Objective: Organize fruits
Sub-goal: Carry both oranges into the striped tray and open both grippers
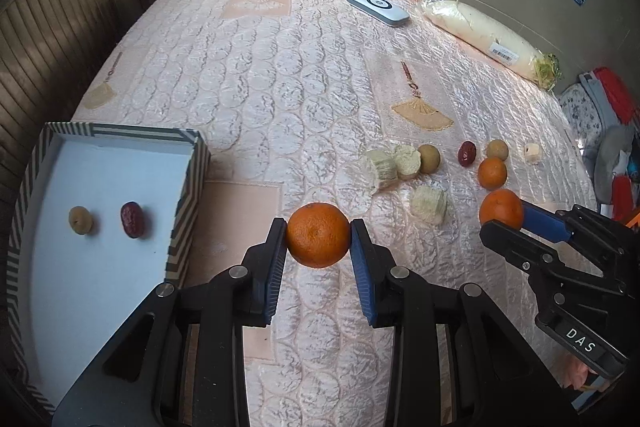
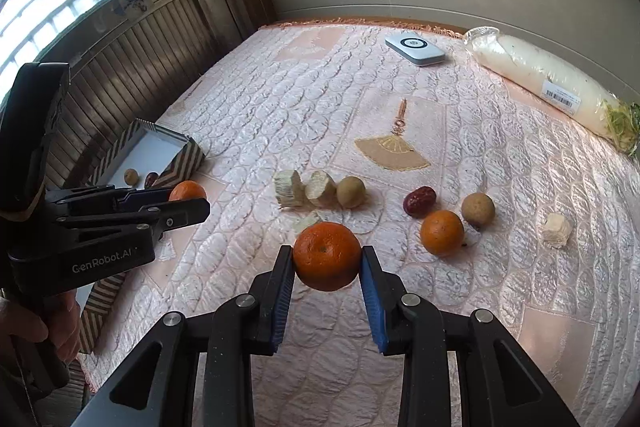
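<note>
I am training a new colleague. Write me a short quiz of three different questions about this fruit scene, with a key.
1. True or false: each gripper holds an orange.
2. How many fruits lie in the box?
A) none B) two C) four
3. Fill in: one loose orange lies on the cloth beside a red ____.

Key
1. True: the left gripper and the right gripper each have their jaws shut on an orange (left orange, right orange).
2. B: a longan and a date.
3. date
</note>
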Demonstrator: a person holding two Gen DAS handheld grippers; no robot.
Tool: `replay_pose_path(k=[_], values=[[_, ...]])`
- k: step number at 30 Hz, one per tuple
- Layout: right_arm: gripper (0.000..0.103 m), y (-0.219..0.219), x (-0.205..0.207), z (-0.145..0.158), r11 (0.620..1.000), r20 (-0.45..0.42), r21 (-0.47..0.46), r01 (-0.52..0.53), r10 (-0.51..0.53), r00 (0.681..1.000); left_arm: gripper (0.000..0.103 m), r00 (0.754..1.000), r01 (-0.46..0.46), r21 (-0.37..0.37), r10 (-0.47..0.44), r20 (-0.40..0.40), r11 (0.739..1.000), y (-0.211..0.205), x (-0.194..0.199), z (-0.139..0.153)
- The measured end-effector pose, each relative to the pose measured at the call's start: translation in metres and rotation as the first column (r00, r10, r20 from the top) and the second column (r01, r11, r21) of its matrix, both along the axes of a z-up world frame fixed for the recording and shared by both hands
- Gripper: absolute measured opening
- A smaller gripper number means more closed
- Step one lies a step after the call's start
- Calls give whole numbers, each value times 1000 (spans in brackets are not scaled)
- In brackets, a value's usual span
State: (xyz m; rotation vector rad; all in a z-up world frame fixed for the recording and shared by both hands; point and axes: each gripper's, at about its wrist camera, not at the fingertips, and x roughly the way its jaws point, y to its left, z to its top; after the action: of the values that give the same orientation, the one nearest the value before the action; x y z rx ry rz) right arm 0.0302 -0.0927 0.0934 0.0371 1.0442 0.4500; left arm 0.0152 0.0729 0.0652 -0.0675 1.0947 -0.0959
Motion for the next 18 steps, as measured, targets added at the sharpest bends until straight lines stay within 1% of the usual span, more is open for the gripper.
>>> replay_pose_path(k=[10, 18], values=[[32, 47, -11, 14, 997, 16, 10, -82, 81, 997, 31, 996, -84, 18, 83, 36, 996, 46, -25, 17], [32, 90, -20, 20, 986, 32, 12, -164, 163, 986, 31, 985, -169, 34, 167, 46, 985, 90, -43, 21]])
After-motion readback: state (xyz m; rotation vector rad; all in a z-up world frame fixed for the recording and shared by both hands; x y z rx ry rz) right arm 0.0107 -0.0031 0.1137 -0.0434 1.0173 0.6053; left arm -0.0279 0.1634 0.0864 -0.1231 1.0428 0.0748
